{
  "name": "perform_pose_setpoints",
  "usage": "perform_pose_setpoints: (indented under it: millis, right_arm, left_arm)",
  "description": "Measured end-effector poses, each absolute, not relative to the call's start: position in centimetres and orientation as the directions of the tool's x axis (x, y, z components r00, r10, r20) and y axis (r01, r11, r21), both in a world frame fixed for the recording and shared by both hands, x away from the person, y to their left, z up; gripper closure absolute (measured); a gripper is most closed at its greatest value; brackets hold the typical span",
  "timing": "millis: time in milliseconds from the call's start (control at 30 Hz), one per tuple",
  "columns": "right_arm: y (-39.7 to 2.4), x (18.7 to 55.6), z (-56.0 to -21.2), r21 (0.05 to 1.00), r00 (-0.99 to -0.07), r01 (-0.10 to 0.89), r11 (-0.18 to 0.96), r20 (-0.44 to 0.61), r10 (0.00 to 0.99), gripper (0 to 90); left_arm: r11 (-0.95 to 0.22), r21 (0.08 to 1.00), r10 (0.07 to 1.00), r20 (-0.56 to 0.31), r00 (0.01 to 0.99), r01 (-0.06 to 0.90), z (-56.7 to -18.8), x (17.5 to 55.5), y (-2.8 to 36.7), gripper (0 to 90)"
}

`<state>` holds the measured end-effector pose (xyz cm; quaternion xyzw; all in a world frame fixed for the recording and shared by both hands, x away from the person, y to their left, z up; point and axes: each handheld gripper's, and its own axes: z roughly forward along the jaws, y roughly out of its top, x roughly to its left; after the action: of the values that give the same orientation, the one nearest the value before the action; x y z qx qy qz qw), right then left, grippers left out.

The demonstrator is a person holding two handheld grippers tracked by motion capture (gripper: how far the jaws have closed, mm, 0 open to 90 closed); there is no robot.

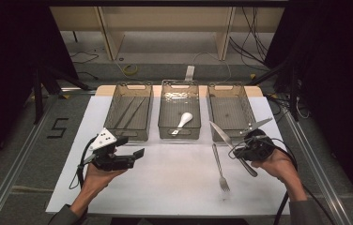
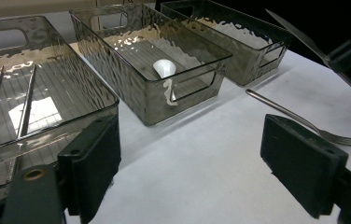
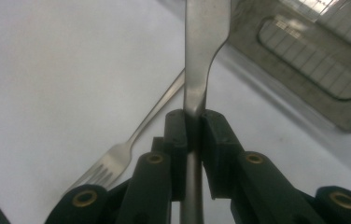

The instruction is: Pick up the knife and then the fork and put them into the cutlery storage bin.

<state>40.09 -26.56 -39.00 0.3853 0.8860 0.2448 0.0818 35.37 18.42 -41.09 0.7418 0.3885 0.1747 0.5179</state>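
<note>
My right gripper [image 1: 240, 151] is shut on a table knife [image 1: 222, 135] at the neck, where blade meets handle. The blade points up and left, near the front of the right bin [image 1: 248, 107]. In the right gripper view the jaws [image 3: 193, 127] pinch the knife [image 3: 206, 42] upright. A fork [image 1: 220, 169] lies flat on the white sheet just left of that gripper, tines toward me. My left gripper [image 1: 126, 156] hovers at the front left, open and holding nothing, its gap [image 2: 190, 156] facing the middle bin [image 2: 187, 88].
Three clear grey bins stand in a row at the back. The left bin [image 1: 123, 135] holds chopsticks [image 1: 130, 112], the middle bin [image 1: 179, 134] a white spoon [image 1: 184, 119]. The white sheet [image 1: 165, 187] covers the table. Metal rails run along both sides.
</note>
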Motion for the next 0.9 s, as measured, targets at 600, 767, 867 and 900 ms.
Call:
perform_pose_setpoints:
  millis: [600,767,867,900]
  right_arm:
    - [-26.5,45.1,-36.3,0.586,-0.613,0.661,0.469,0.061,0.788,81.5]
    - [-26.6,46.6,-35.3,0.593,-0.593,0.671,0.445,0.069,0.802,81.4]
    - [-26.5,47.4,-35.0,0.602,-0.581,0.673,0.431,0.069,0.811,81.4]
    - [-26.5,47.7,-34.9,0.604,-0.576,0.675,0.425,0.07,0.815,81.4]
  left_arm:
    - [-0.125,0.915,0.769,-0.156,0.621,0.384,-41.0,34.9,19.2,19.8]
    - [-0.131,0.918,0.765,-0.146,0.627,0.374,-41.0,34.6,19.2,19.8]
    - [-0.123,0.92,0.768,-0.15,0.622,0.373,-41.0,34.6,19.4,19.8]
    - [-0.119,0.921,0.77,-0.15,0.62,0.371,-40.9,34.6,19.4,19.8]
